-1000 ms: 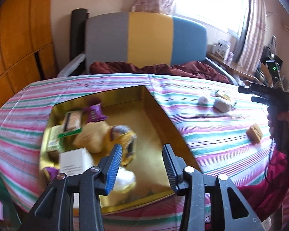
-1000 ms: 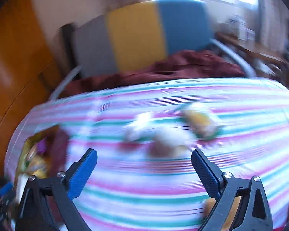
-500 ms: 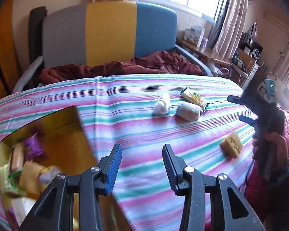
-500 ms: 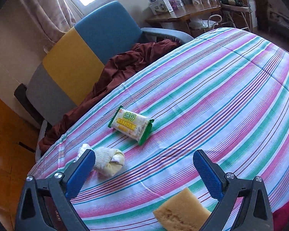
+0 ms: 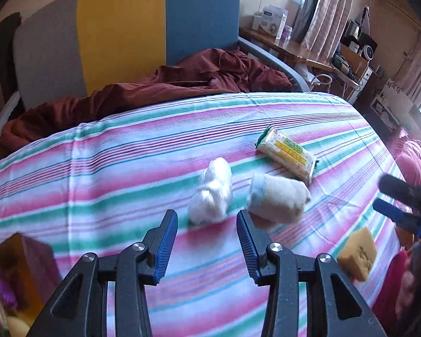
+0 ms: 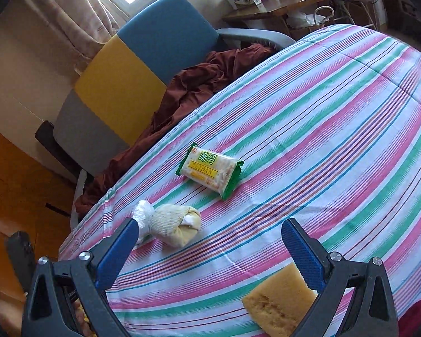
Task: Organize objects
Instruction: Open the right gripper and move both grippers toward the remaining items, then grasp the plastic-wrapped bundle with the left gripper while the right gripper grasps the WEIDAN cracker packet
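Note:
On the striped tablecloth (image 5: 126,174) lie a white fluffy bundle (image 5: 212,192), a cream rolled sock (image 5: 278,196), a green-edged snack packet (image 5: 287,154) and a yellow sponge (image 5: 357,252). My left gripper (image 5: 206,245) is open and empty, just short of the white bundle. My right gripper (image 6: 210,255) is open and empty, above the table's near edge, with the sponge (image 6: 280,300) under its right finger and the rolled sock (image 6: 172,224) ahead at left. The snack packet (image 6: 210,172) lies further ahead. The right gripper also shows in the left wrist view (image 5: 398,213).
A gold box (image 5: 11,258) holding several snacks sits at the lower left of the left wrist view. A grey, yellow and blue chair (image 5: 120,28) with a maroon cloth (image 5: 154,90) stands behind the table. A cluttered wooden shelf (image 5: 308,53) is at the far right.
My left gripper has swung right, from over the gold box to the white bundle and sock. My right gripper has turned toward the snack packet, closer to the sponge. Both stay open.

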